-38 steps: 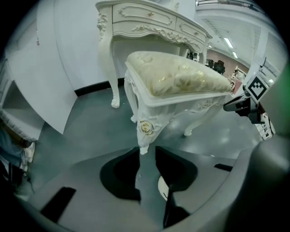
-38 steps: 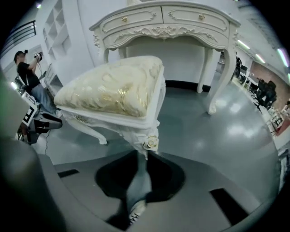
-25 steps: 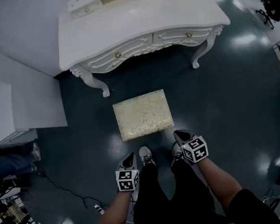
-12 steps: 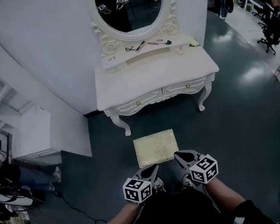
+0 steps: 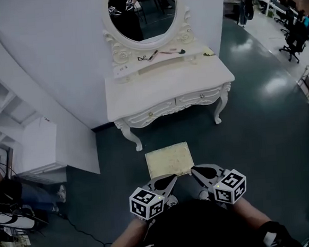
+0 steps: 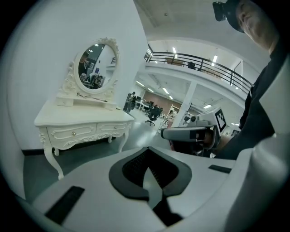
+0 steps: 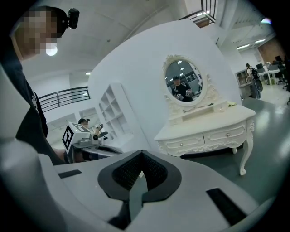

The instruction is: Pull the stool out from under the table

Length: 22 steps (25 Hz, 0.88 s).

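The stool [image 5: 169, 159], with a pale cream cushioned top, stands on the dark floor in front of the white dressing table [image 5: 165, 93], out from under it. My left gripper [image 5: 169, 181] is shut and empty, held above the stool's near left edge. Shut and empty too, my right gripper [image 5: 196, 171] hangs just past the stool's near right corner. Both are raised and level: the left gripper view looks across at the table [image 6: 81, 122] and the right gripper [image 6: 192, 132], and the right gripper view shows the table [image 7: 206, 131] and the left gripper [image 7: 84, 136].
An oval mirror [image 5: 141, 12] tops the table, with small items on its shelf. White shelving [image 5: 16, 126] stands at the left against the wall. Cables and clutter [image 5: 13, 222] lie at the lower left. Office chairs [image 5: 294, 34] stand far right.
The head view has tilted up from the floor, so the mirror and wall have come into sight. Both grippers have risen and moved forward over the stool's near edge, still shut.
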Each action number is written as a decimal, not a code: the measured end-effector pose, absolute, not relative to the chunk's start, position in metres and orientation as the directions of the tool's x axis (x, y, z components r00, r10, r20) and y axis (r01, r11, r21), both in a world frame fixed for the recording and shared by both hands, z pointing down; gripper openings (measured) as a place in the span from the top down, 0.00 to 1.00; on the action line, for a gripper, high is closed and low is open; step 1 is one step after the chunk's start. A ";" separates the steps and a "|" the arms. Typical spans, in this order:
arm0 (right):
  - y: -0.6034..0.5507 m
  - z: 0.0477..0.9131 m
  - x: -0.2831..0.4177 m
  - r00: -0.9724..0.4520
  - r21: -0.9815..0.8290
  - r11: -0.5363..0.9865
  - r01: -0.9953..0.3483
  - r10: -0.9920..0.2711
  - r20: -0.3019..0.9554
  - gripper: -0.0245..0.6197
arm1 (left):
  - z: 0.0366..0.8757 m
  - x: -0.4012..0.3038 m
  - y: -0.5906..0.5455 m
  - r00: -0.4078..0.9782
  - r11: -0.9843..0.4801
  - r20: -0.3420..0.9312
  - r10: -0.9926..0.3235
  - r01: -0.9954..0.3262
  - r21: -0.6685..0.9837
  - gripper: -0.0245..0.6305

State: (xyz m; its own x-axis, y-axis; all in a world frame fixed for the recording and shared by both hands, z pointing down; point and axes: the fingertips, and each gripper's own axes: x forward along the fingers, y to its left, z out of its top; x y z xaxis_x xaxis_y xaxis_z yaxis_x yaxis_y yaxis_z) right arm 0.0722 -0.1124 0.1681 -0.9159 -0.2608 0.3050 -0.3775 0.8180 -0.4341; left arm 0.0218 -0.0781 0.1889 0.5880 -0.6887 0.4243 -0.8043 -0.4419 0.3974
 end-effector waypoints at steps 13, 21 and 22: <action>-0.099 0.181 0.078 -0.906 -0.477 0.779 -0.406 -0.275 0.322 0.92 | 0.184 0.036 -0.069 0.624 -0.485 0.410 -0.665 -0.779 0.398 0.95; -0.096 0.180 0.077 -0.904 -0.458 0.793 -0.401 -0.263 0.337 0.92 | 0.181 0.038 -0.069 0.627 -0.496 0.402 -0.667 -0.777 0.388 0.95; -0.095 0.180 0.078 -0.904 -0.457 0.794 -0.401 -0.262 0.337 0.92 | 0.181 0.039 -0.069 0.627 -0.499 0.401 -0.668 -0.777 0.384 0.95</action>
